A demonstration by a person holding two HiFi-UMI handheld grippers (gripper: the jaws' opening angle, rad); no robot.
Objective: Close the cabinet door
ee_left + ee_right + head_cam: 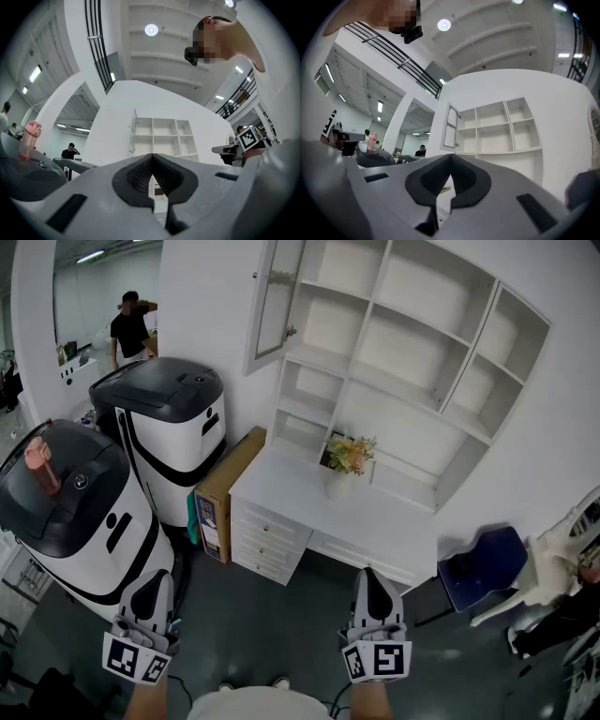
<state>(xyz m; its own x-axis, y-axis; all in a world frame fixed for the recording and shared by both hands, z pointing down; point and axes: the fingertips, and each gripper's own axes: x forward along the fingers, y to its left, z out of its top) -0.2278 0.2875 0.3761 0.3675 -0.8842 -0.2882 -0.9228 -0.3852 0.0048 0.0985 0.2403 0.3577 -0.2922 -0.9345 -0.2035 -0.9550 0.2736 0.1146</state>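
Note:
A white wall cabinet with open shelves hangs above a white desk. Its glass door at the upper left stands swung open, away from the shelves. The same door shows in the right gripper view and, edge on, the door shows in the left gripper view. My left gripper is low at the front left, shut with nothing in it. My right gripper is low at the front middle, also shut and holding nothing. Both are well short of the cabinet, tips tilted a little upward.
A white desk with drawers carries a flower pot. Two large white-and-black machines stand at the left, a cardboard box beside the desk, a blue chair at the right. A person stands far back left.

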